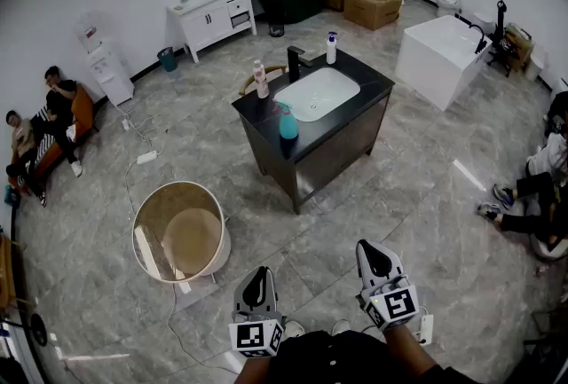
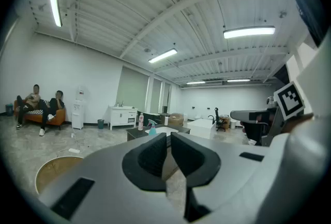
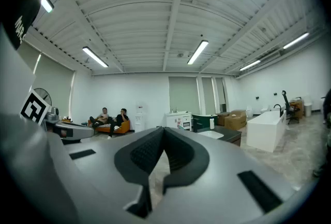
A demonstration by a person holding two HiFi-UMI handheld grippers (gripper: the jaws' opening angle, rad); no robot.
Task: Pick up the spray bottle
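The teal spray bottle [image 1: 288,122] stands upright on the front left edge of a dark vanity top [image 1: 368,82], beside its white basin [image 1: 316,93]. In the left gripper view the spray bottle [image 2: 151,127] shows far off, just above the jaws. Both grippers hang low over the floor, well short of the vanity. My left gripper [image 1: 256,287] [image 2: 168,137] is shut, its pads all but touching, with nothing between them. My right gripper [image 1: 373,260] [image 3: 163,132] is shut and holds nothing. The right gripper view does not show the spray bottle.
A pink bottle [image 1: 260,79], a black faucet [image 1: 294,63] and a white bottle [image 1: 331,47] also stand on the vanity. A round wooden tub [image 1: 182,231] sits on the floor at left. A white bathtub [image 1: 439,54] stands at right. People sit on an orange sofa [image 1: 82,107] and at the right edge.
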